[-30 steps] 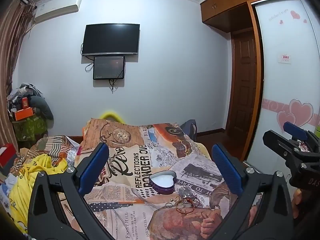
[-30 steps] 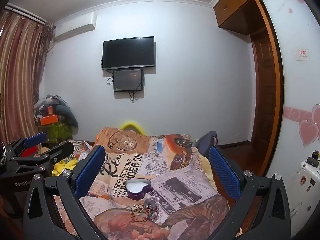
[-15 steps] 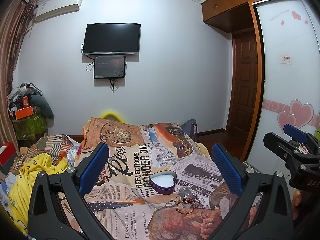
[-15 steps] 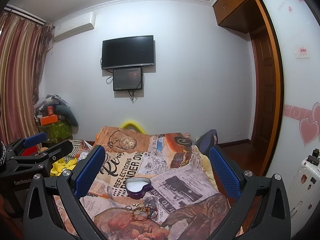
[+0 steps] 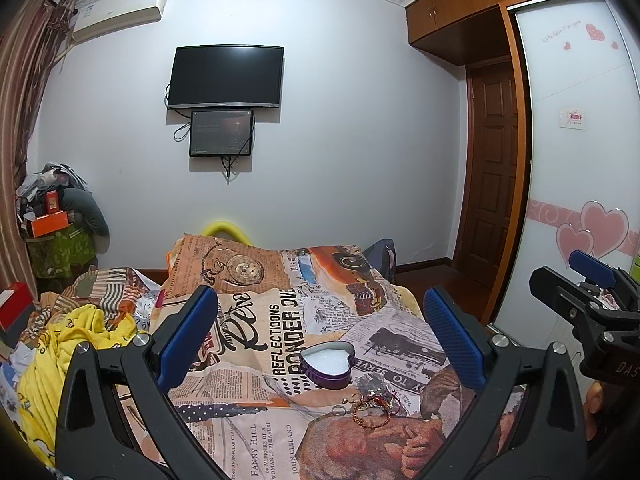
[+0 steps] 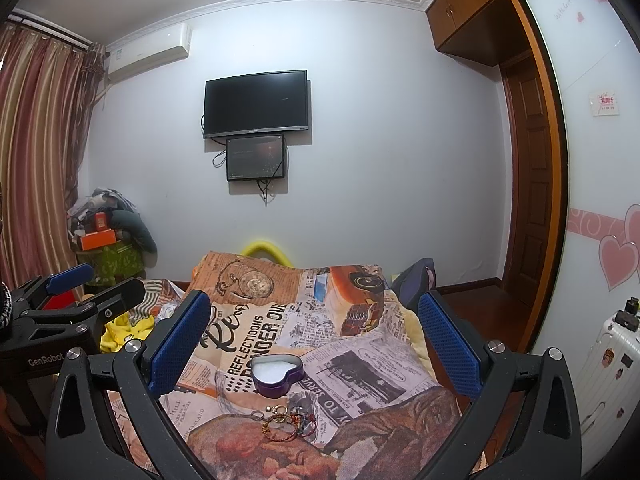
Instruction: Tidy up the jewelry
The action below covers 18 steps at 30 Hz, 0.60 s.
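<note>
A purple heart-shaped tin (image 5: pixel 328 364) with a white lining sits open on the newspaper-print bedspread (image 5: pixel 280 312). A small pile of jewelry (image 5: pixel 370 402), bracelets and rings, lies just in front of it. The tin (image 6: pixel 278 372) and the jewelry (image 6: pixel 286 420) also show in the right wrist view. My left gripper (image 5: pixel 320 340) is open and empty, held above and before the tin. My right gripper (image 6: pixel 316 340) is open and empty at about the same distance. Each gripper shows at the edge of the other's view.
Yellow clothes (image 5: pixel 68 344) lie crumpled on the bed's left side. A cluttered stand (image 5: pixel 56 236) is in the far left corner. A wardrobe with heart decals (image 5: pixel 580 200) and a white suitcase (image 6: pixel 608 360) stand on the right. A TV (image 5: pixel 226 76) hangs on the far wall.
Both views have drifted slightly; the grippers stay open and nothing on the bed has moved.
</note>
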Available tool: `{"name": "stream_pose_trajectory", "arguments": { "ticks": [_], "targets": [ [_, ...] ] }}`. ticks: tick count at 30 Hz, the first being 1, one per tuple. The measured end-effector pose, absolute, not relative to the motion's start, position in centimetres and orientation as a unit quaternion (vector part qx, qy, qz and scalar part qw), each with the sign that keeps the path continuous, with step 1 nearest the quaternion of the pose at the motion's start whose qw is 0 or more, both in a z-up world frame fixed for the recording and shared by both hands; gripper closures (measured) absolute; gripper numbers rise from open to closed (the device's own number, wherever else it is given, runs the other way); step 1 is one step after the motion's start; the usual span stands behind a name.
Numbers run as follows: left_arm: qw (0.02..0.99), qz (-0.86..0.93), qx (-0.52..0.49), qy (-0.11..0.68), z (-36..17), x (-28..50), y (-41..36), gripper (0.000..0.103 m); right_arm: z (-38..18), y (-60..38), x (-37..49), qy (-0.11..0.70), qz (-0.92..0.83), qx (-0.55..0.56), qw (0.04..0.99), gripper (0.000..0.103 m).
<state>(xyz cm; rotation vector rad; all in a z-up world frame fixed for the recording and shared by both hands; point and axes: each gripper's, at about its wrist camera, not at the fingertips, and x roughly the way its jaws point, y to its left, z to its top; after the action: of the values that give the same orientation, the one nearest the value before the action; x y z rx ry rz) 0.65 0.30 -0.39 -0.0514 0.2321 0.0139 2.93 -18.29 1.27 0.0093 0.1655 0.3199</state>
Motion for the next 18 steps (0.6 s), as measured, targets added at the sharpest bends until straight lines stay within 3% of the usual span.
{"name": "stream_pose_trajectory", "arguments": {
  "ticks": [18],
  "targets": [
    [0.993, 0.005, -0.026, 0.118, -0.23, 0.71, 0.23, 0.000, 1.20, -18.38, 3.01, 0.083, 0.160, 0.008, 0.984, 0.000]
  ]
}}
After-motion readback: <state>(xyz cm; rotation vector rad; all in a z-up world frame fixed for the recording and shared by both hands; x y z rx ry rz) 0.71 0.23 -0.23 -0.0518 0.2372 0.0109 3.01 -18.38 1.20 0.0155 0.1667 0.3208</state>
